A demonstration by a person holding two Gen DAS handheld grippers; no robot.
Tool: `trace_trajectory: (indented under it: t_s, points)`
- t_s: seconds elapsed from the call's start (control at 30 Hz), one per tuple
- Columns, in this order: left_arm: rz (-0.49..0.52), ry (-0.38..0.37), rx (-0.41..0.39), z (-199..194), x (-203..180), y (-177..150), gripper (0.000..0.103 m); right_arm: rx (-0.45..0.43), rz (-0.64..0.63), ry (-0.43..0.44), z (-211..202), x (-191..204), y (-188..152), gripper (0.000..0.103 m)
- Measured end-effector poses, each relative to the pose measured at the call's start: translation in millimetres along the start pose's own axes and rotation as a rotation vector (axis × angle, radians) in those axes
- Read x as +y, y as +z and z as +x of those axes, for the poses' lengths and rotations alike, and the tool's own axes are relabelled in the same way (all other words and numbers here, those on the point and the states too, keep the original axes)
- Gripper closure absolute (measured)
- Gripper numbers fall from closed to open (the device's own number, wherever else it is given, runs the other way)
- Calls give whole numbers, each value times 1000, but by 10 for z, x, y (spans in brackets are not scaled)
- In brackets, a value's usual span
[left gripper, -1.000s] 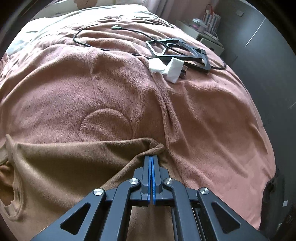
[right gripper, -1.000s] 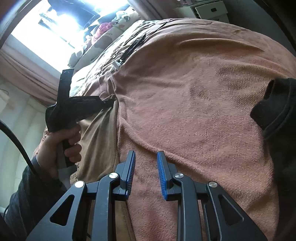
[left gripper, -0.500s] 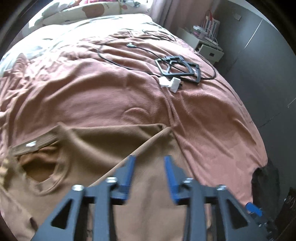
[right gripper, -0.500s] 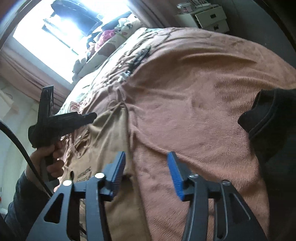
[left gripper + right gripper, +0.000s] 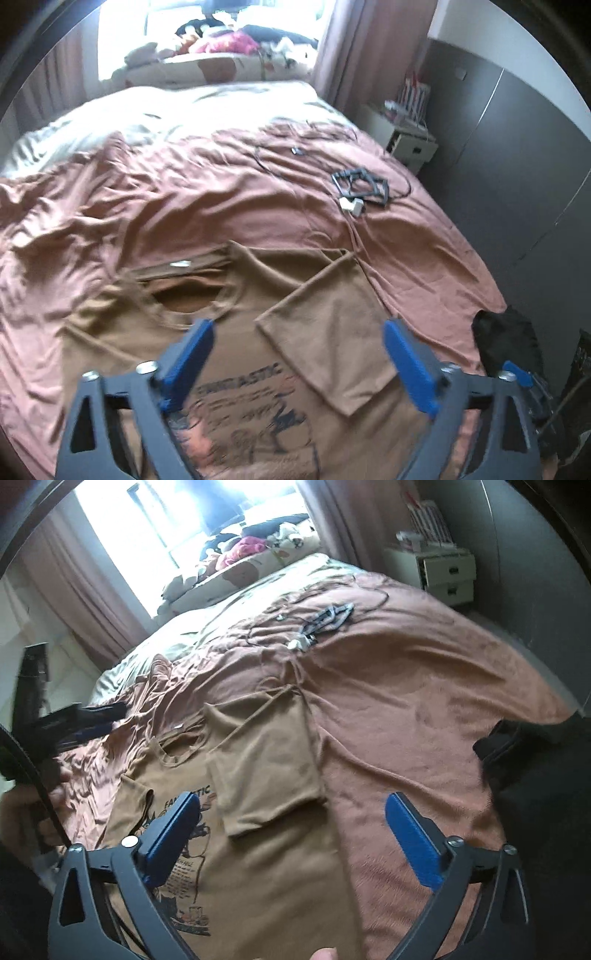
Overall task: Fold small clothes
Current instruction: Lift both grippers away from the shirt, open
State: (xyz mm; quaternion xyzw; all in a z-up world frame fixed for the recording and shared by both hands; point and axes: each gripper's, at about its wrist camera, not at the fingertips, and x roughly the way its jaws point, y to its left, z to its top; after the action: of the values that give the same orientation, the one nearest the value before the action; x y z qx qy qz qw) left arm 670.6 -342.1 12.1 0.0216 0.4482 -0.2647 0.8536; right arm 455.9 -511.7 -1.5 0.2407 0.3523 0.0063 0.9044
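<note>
The bed (image 5: pixel 424 236), covered by a rumpled pinkish-brown blanket, carries the whole scene. On its near part lies the task's garment, a tan T-shirt (image 5: pixel 236 332), chest print and neckline upward. Its one sleeve side (image 5: pixel 332 325) now lies folded inward over the chest, covering part of the print; a second ago the left tongs were clamped on that corner of cloth at the blanket's level, and half a second ago they had let go with the flap already laid over. The judgement is that the first side fold is complete and the opposite side, which appears not yet folded, is the next in turn. Beyond the shirt, well apart from it, a black frame-like object with a cable (image 5: pixel 360 182) and a small white plug (image 5: pixel 352 205) rest on the blanket; a dark garment (image 5: pixel 535 760) sits at the bed's near edge. The left tongs (image 5: pixel 295 363) have come up and away from the cloth; their jaws are opening, spread wide, with nothing between them and no contact with the shirt. The right tongs (image 5: pixel 291 834) have likewise risen from where they sat partly closed at the shirt's edge; their jaws are opening, spread wide and empty, hovering above the folded flap and the blanket beside it.
</note>
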Motion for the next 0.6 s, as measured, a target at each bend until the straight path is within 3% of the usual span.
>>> trace_trajectory:
  t_s: [0.23,0.37,0.6]
  points:
    - [-7,43,-66,-875,427,-341,1,-54,-97,-139,-288,477,-162,0]
    - [-22,57,-97,-1318,672,-595,1,-79,-145,-160,-465,738,-319,0]
    - [-39,85,-136,-1939,1003,-1066,1,-75,-207,-110,-759,1070,-664,0]
